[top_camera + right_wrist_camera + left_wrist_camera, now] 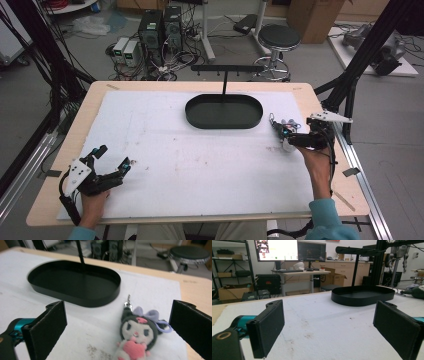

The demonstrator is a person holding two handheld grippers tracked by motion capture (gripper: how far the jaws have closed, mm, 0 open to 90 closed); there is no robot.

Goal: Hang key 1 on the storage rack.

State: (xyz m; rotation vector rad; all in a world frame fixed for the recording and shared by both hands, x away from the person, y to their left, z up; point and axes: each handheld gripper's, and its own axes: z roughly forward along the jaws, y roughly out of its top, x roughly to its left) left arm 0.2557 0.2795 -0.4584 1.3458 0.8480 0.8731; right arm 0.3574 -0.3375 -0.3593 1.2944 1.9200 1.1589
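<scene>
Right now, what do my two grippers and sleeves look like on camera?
Both grippers are black, with teal metal at the finger bases. The left gripper and the right gripper each carry a pale three-cornered plate on top and trail a black cable. The fingers are flat, black, rectangular pads. Both sleeves are teal.

Left gripper [113,159]: black body, grey three-cornered plate on top, black cable trailing toward the near edge of the pale wooden table [310,92]. Flat rectangular matte-black jaw pads; teal metal cylinder and brass-ringed hole at base. Right gripper [278,131]: same build. Teal sleeves at both wrists.
</scene>
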